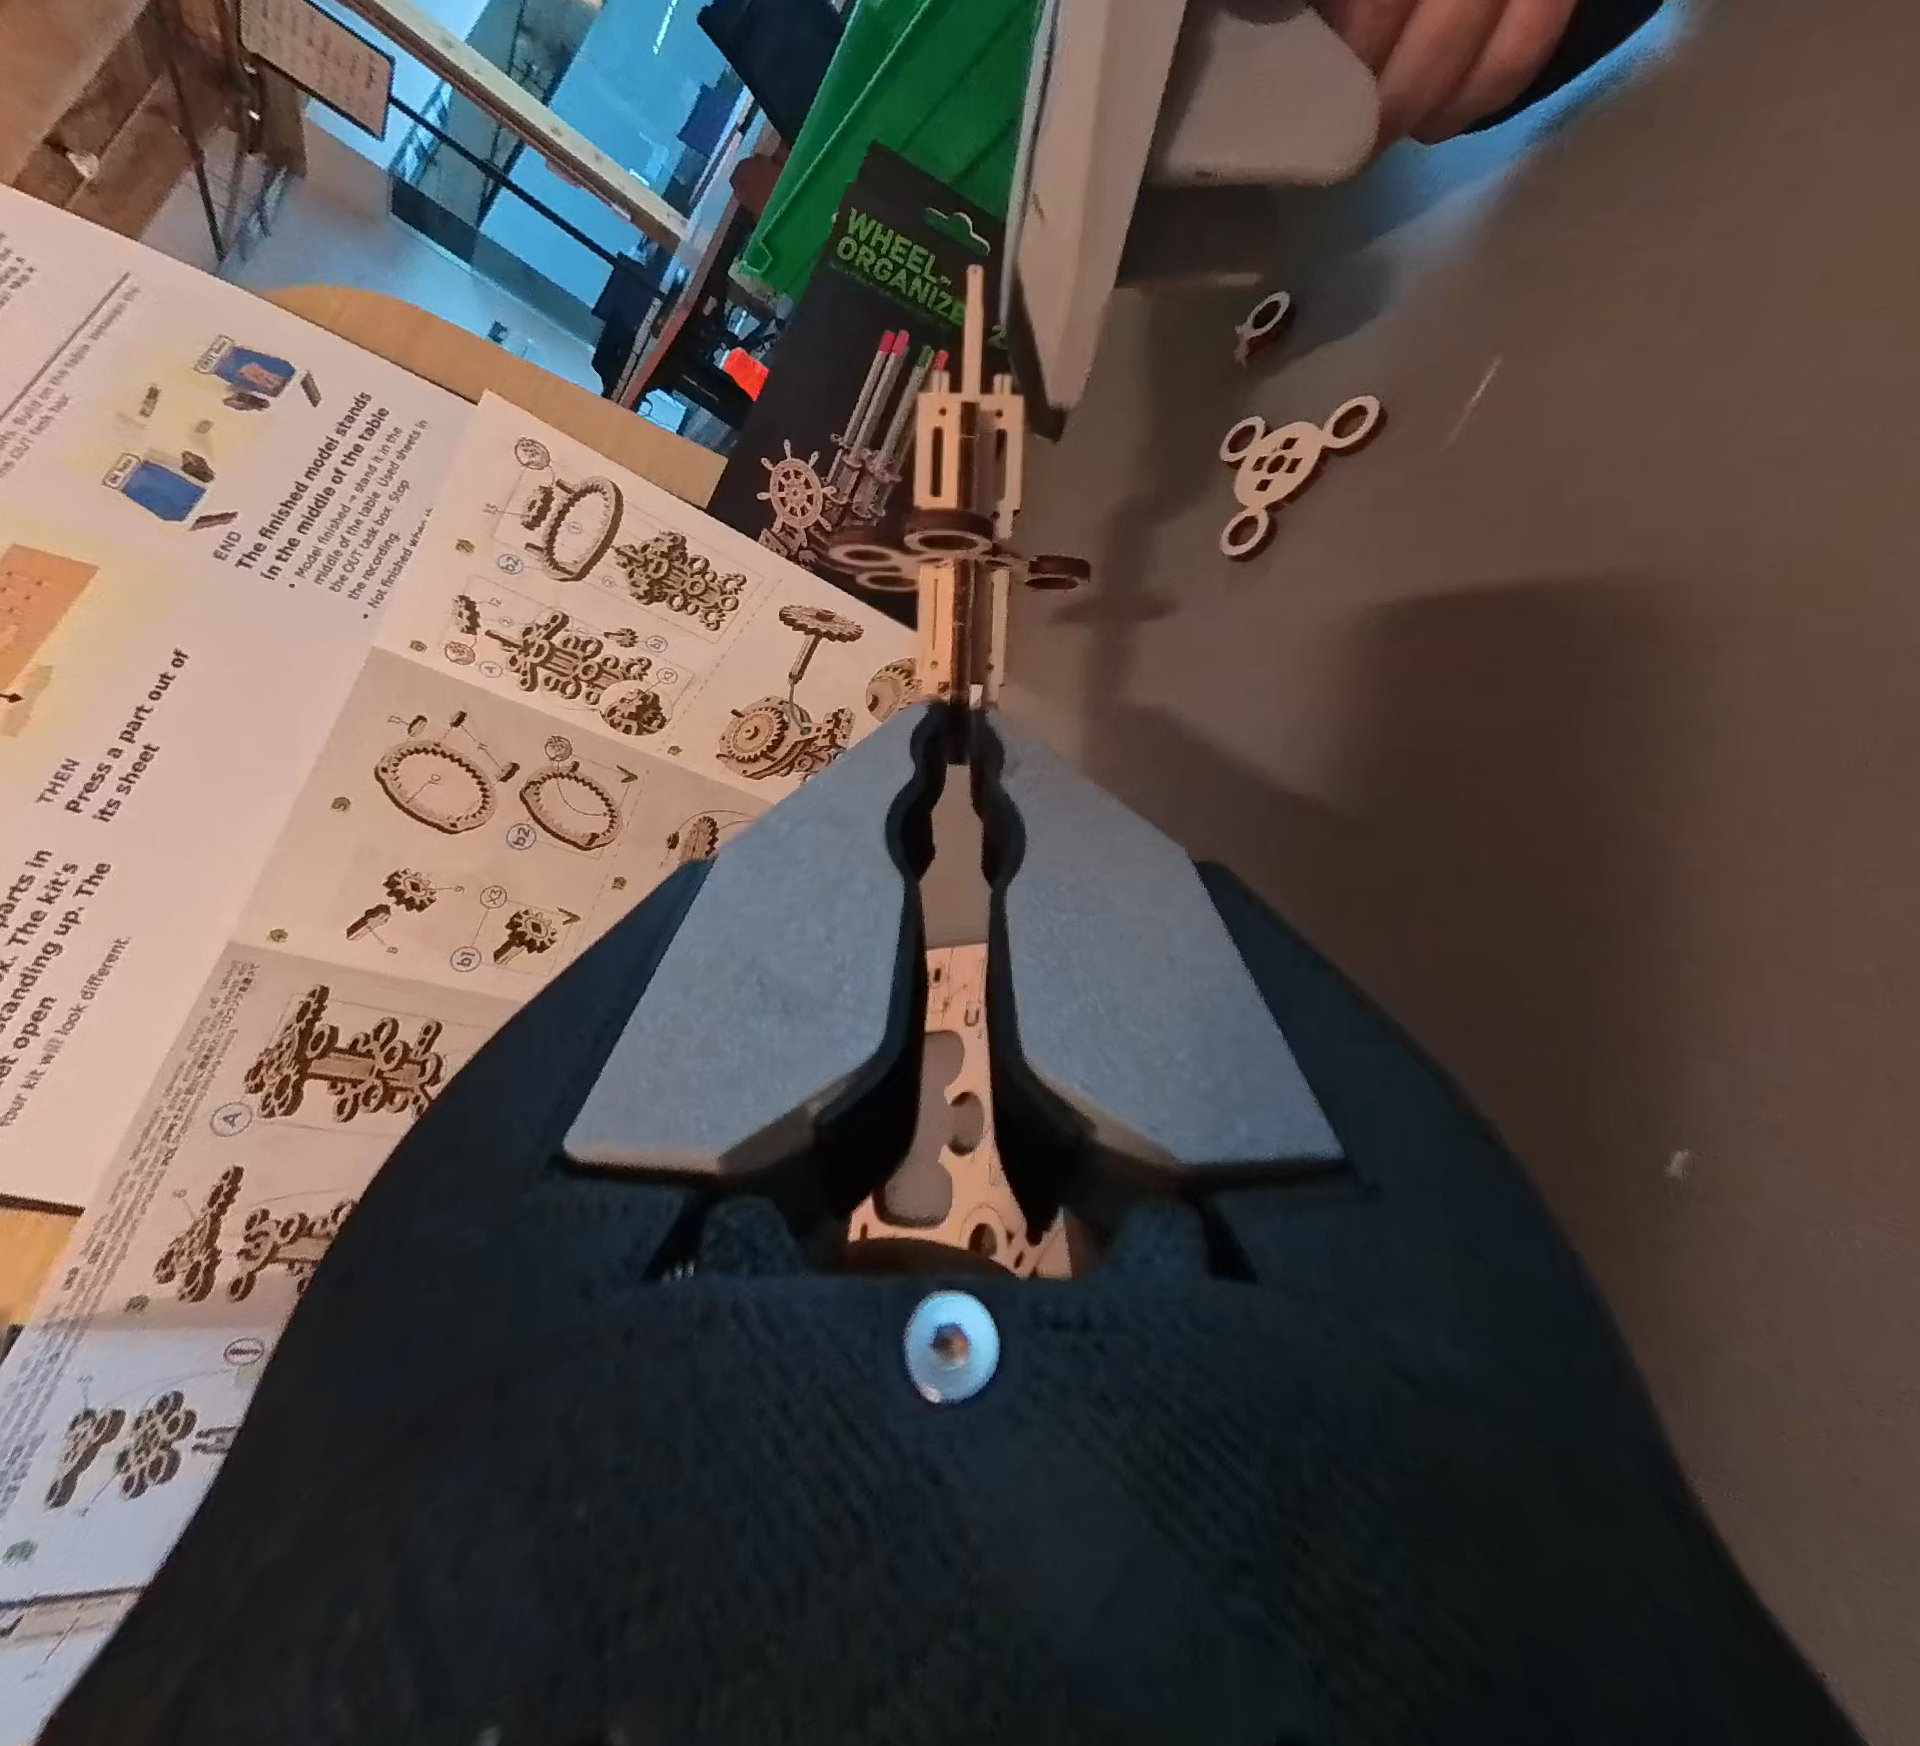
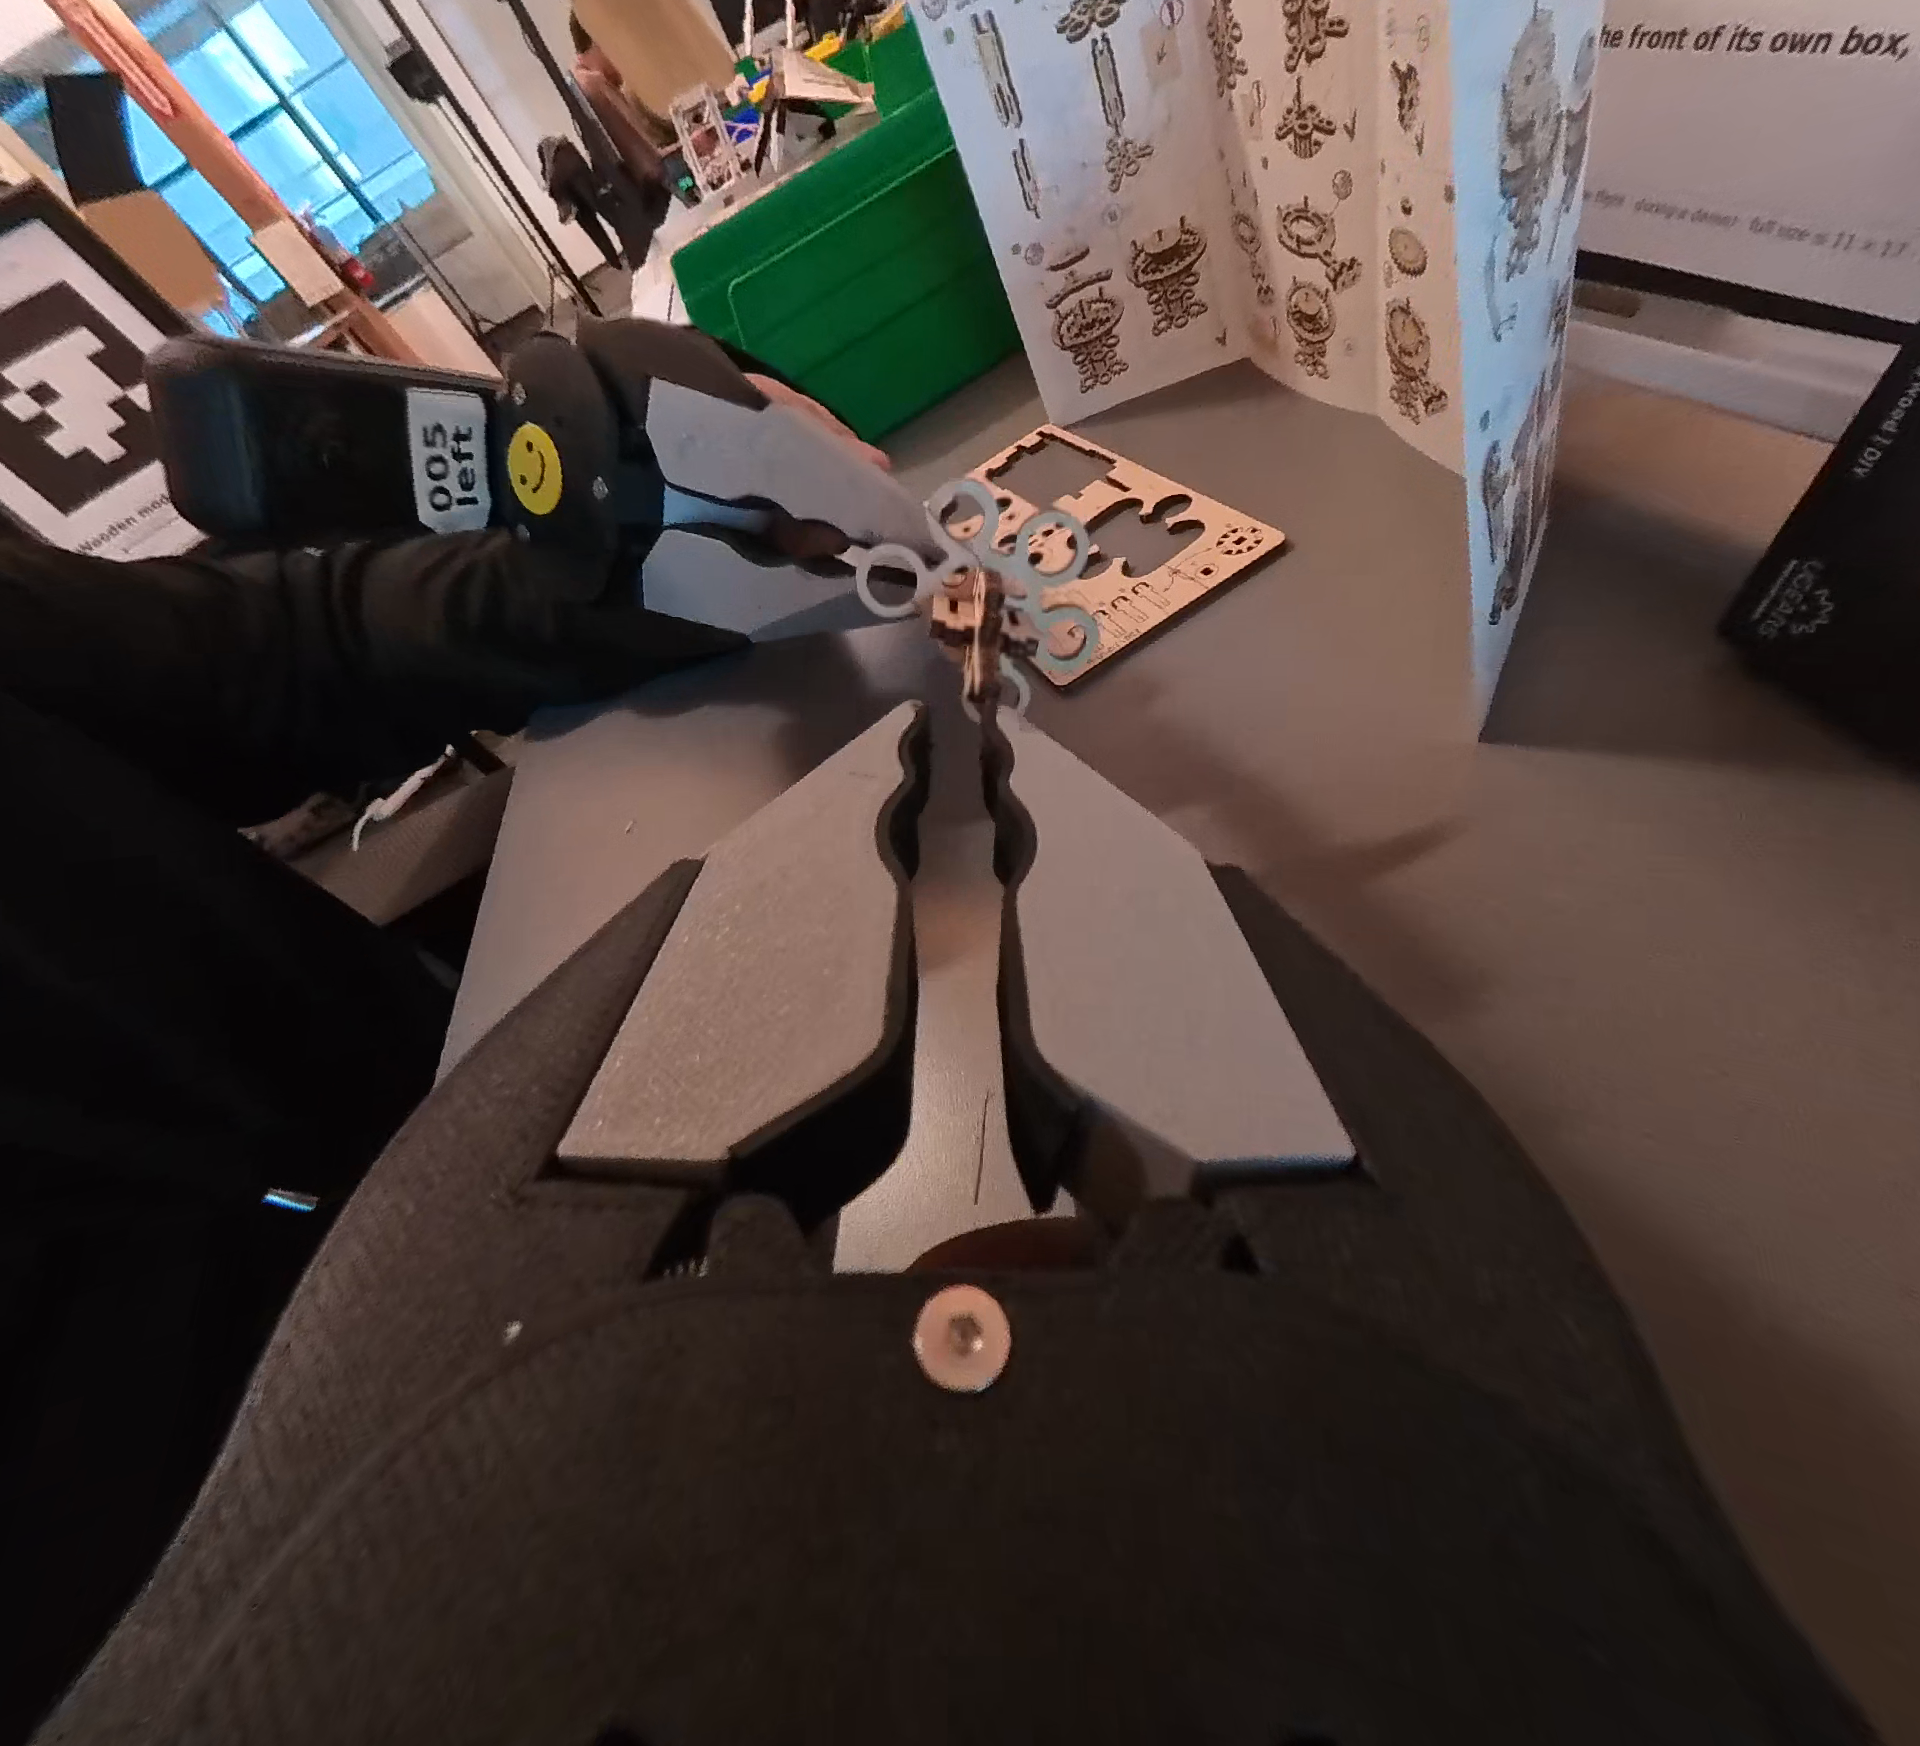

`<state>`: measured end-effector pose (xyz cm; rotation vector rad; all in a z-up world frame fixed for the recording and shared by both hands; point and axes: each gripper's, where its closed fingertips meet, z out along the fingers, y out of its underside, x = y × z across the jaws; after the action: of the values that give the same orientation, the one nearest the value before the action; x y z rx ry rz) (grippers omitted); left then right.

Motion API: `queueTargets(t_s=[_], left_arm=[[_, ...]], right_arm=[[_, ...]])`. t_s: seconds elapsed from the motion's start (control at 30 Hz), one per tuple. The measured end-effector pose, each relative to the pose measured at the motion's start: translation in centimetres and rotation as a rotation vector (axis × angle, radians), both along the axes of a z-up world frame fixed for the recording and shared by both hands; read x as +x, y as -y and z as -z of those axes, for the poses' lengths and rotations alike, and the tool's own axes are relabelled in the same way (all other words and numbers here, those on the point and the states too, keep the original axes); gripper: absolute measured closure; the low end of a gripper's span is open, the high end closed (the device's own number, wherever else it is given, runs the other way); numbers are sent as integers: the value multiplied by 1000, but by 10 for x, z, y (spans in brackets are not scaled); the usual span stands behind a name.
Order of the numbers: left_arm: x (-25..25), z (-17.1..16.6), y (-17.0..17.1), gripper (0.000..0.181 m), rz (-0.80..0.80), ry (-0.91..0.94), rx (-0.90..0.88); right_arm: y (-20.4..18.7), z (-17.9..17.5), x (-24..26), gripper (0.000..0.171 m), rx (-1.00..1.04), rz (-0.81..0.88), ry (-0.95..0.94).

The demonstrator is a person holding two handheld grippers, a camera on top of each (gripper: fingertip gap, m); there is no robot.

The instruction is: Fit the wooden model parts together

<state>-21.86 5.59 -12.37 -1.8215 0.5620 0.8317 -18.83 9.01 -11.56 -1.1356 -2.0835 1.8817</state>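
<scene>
1. Grey table (image 2: 1558, 865); printed instruction sheets (image 1: 312, 657) and a lettered black box (image 1: 883, 325) lie there, wording left unread.
2. Left gripper (image 1: 961, 720), carrying a label and smiley sticker, is clamped on the wooden model (image 1: 966, 533).
3. Right gripper (image 2: 961, 730) pinches its other end; the pale slotted post with ringed plates is held above the table.

Left hand-held gripper (image 1: 961, 720) pinched nearly closed, right hand-held gripper (image 2: 961, 730) likewise, tips converging, almost meeting.

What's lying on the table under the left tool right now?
Through the gap between the left tool's fingers, a punched wooden sheet with cut-out holes shows on the grey table. The tool's black body covers the rest; its extent cannot be seen from there.
</scene>
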Motion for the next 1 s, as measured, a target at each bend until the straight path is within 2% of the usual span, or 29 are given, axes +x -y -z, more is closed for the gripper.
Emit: queueTargets(t_s=[0.2, 0.5, 0.63, 1.0], left_arm=[[2, 0, -1, 181, 12, 3, 3], [1, 2, -2, 181, 6, -20, -4], [2, 2, -3, 181, 10, -19, -6], [2, 18, -3, 181, 3, -11, -77]], right_arm=[[-1, -3, 0, 171, -11, 8, -8], [-5, 2, -5, 158, 16, 47, 3], [-4, 2, -4, 171, 5, 39, 9], [-2, 14, -5, 171, 51, 32, 30]])
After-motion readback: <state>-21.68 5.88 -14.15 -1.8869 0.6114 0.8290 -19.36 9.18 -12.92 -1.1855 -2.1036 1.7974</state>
